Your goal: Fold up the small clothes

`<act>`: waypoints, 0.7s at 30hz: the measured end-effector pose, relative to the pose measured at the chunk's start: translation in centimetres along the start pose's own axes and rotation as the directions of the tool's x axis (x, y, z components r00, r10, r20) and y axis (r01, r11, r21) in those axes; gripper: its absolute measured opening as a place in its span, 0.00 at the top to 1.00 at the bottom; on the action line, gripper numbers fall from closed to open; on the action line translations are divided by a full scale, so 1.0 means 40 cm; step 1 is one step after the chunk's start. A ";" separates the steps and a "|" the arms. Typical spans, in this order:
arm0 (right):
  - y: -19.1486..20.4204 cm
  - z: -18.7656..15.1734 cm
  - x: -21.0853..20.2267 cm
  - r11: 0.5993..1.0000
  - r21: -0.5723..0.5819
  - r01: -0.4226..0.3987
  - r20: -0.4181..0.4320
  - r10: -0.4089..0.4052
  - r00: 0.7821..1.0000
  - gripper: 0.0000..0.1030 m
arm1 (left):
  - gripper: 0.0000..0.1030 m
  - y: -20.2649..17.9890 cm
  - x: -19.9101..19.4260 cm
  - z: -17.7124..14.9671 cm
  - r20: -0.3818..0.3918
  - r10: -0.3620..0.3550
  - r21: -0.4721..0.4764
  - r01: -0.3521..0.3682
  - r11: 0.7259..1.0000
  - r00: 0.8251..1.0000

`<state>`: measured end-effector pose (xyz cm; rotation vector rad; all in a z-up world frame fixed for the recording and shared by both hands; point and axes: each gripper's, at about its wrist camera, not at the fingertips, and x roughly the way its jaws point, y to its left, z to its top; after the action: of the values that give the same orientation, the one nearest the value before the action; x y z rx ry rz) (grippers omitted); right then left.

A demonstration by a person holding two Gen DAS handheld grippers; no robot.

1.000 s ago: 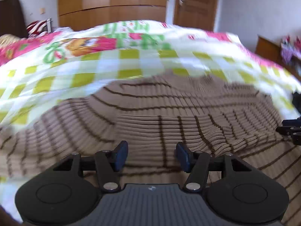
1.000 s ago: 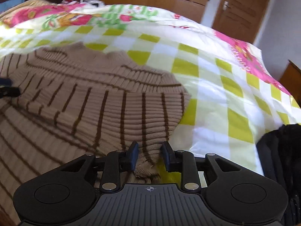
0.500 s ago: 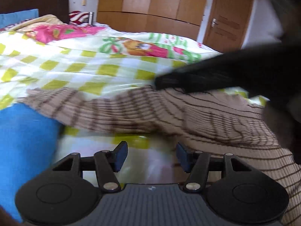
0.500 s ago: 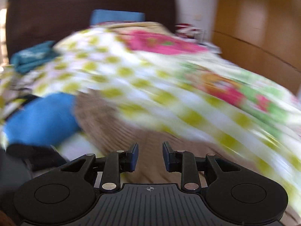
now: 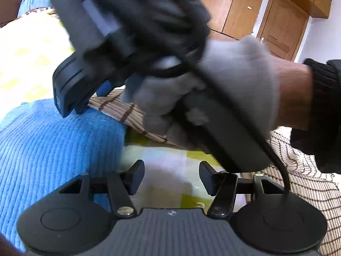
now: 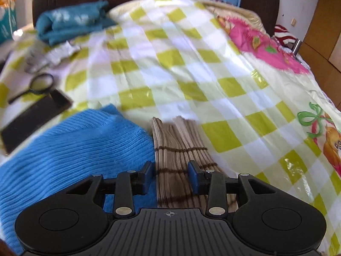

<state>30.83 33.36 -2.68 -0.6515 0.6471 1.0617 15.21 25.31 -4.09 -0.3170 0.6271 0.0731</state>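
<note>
**A:** Where does your right gripper (image 6: 170,176) stand?

**B:** Your fingers are parted, one on each side of the sleeve end of the striped sweater (image 6: 178,149). The brown knit runs straight out ahead between them. The pads look just beside the cloth, but you cannot tell from this view whether they press on it. Nothing is pinched.

**A:** And right beside it?

**B:** Just to the left of your left finger lies the blue sweater (image 6: 70,147), touching the striped sleeve along its edge. Everything rests on the checked bedspread (image 6: 170,68), which spreads out ahead and to the right of you.

**A:** Further out?

**B:** Far left of the gripper there is a magnifying glass (image 6: 41,84) beside a dark flat case (image 6: 34,117). Ahead and left, near the headboard, sits a folded teal cloth (image 6: 70,23).

**A:** Your left gripper (image 5: 171,177)?

**B:** Wide open, holding nothing, over bare bedspread (image 5: 162,170). The blue sweater (image 5: 53,149) is to its left, and the body of the striped sweater (image 5: 309,183) is to its right. Just ahead, your gloved right hand (image 5: 223,89) crosses the view with the other gripper, whose blue-tipped fingers (image 5: 70,100) point down where the striped sleeve (image 5: 119,111) meets the blue sweater.
</note>
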 end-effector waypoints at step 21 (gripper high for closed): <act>-0.490 -0.680 -0.823 0.522 0.849 0.084 0.185 -0.443 0.877 0.91 | 0.31 -0.372 0.056 0.049 0.000 -0.166 0.279 0.160 0.947 0.986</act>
<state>33.13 -12.41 7.71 0.3028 0.5869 0.4456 20.54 11.75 0.12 -0.0938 0.5774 -0.1699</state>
